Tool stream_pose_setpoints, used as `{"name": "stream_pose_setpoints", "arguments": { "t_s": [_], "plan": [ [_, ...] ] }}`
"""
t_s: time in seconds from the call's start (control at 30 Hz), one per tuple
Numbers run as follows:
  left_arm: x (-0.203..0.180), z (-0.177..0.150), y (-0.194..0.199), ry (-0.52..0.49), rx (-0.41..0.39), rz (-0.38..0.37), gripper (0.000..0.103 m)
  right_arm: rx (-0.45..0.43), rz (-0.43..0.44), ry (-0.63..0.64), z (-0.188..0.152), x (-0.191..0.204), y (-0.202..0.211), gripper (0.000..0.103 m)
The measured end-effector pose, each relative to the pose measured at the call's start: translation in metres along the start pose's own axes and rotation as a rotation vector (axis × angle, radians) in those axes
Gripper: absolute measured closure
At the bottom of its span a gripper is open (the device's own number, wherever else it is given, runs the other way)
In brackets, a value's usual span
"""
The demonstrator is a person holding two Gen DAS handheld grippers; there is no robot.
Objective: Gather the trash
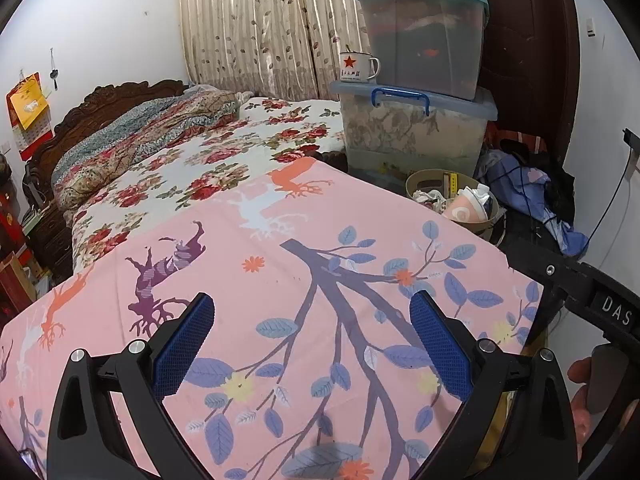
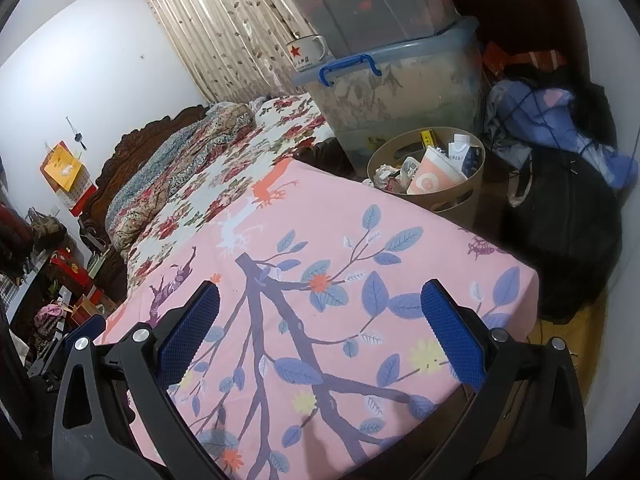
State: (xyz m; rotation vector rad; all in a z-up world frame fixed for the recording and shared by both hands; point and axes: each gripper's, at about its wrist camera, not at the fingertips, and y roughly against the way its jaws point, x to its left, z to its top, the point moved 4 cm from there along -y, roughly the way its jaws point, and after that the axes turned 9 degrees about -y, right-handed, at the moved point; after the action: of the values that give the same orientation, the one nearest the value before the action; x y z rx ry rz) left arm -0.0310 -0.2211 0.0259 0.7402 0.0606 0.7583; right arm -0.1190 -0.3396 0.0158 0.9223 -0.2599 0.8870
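Hovering: left hand-held gripper (image 1: pixel 312 338) and right hand-held gripper (image 2: pixel 320 330) both above the pink leaf-print tabletop (image 1: pixel 280 300), jaws spread wide, nothing between the blue pads.
Trash location: all in the tan bin (image 2: pixel 476 184) on the floor past the tabletop's far right corner; holds a pink-and-white paper cup (image 2: pixel 434 174), a white carton (image 2: pixel 460 152), crumpled paper (image 2: pixel 384 172).
Tabletop surface: no loose items visible on the cloth in either view.
Obstructions: two stacked clear storage boxes directly behind the bin, lower one with blue handle (image 1: pixel 400 98), upper one with teal lid (image 1: pixel 424 40); a third box on top is cut off by the frame.
On lower box lid: white enamel mug (image 1: pixel 358 66) with red star and red characters, too small to read.
Right of bin: pile of blue cloth (image 2: pixel 560 120) and a black bag (image 2: pixel 560 232).
Far left: bed (image 1: pixel 192 160) with floral cover, carved wooden headboard, curtain behind.
Wall: red and yellow calendar (image 1: pixel 28 112), print unreadable.
Readable text: "DAS" on the black part at the right edge of the left wrist view (image 1: pixel 616 314).
Hidden: bin's lower half behind the tabletop edge in the left view; fingers of a hand (image 1: pixel 588 392) partly seen at the far right edge, rest cut off.
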Motion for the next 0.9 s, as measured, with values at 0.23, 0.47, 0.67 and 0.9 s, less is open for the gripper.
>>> {"name": "stream_pose_setpoints", "arguments": {
  "t_s": [0.23,0.47,0.67,0.9],
  "plan": [
    [-0.0008,-0.0004,-0.0008,-0.001,0.003,-0.001,0.009,0.001,-0.001,-0.001,0.0000,-0.0001,0.0000,0.003],
    [-0.0029,-0.0028,-0.0021,-0.001,0.007,-0.007,0.009,0.002,-0.001,-0.001,-0.0004,0.0001,0.0001,0.003],
    [-0.0048,-0.0064,-0.0051,0.002,0.016,-0.022,0.009,0.002,0.000,-0.002,0.0011,-0.0004,-0.0004,0.003],
    [-0.0052,-0.0093,-0.0087,0.012,0.029,-0.058,0.009,0.004,-0.001,0.001,-0.0008,-0.0007,-0.0003,0.003]
  ]
}}
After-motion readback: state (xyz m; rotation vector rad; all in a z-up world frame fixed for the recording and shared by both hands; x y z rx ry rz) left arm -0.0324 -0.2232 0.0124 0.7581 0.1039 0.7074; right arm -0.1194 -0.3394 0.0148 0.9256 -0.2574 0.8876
